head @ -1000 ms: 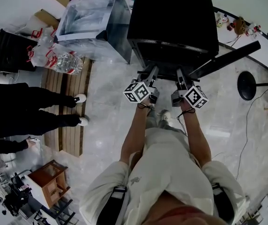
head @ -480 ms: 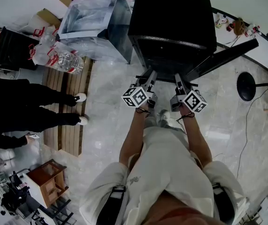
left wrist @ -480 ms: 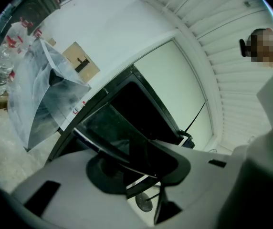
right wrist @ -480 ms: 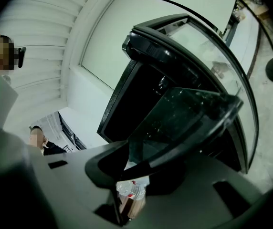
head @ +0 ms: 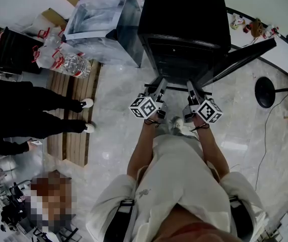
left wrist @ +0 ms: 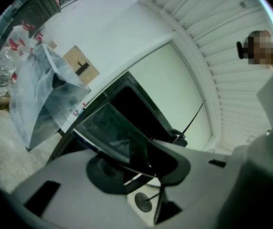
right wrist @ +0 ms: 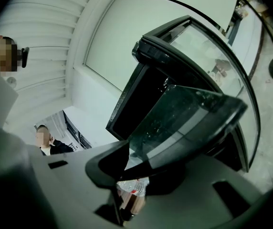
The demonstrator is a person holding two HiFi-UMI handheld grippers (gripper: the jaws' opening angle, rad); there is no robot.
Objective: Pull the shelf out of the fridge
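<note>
The black fridge (head: 184, 14) stands open ahead of me, its door (head: 242, 59) swung out to the right. A glass shelf with a dark frame (head: 175, 88) sticks out of its front. In the left gripper view the shelf (left wrist: 109, 126) runs flat into the jaws, and my left gripper (left wrist: 143, 157) is shut on its front edge. My right gripper (right wrist: 127, 165) is shut on the same shelf (right wrist: 189, 112) at its other side. From the head view, the left gripper (head: 159, 83) and right gripper (head: 191, 85) point level at the fridge, side by side.
A clear plastic box (head: 97, 21) stands left of the fridge, with water bottles (head: 68, 63) beside it. A wooden pallet (head: 72, 120) and a bystander's legs (head: 33, 116) are at the left. A black stool base (head: 266, 92) and a cable lie on the right floor.
Both grippers have drawn back from the fridge toward my body, and the shelf has slid further out with them.
</note>
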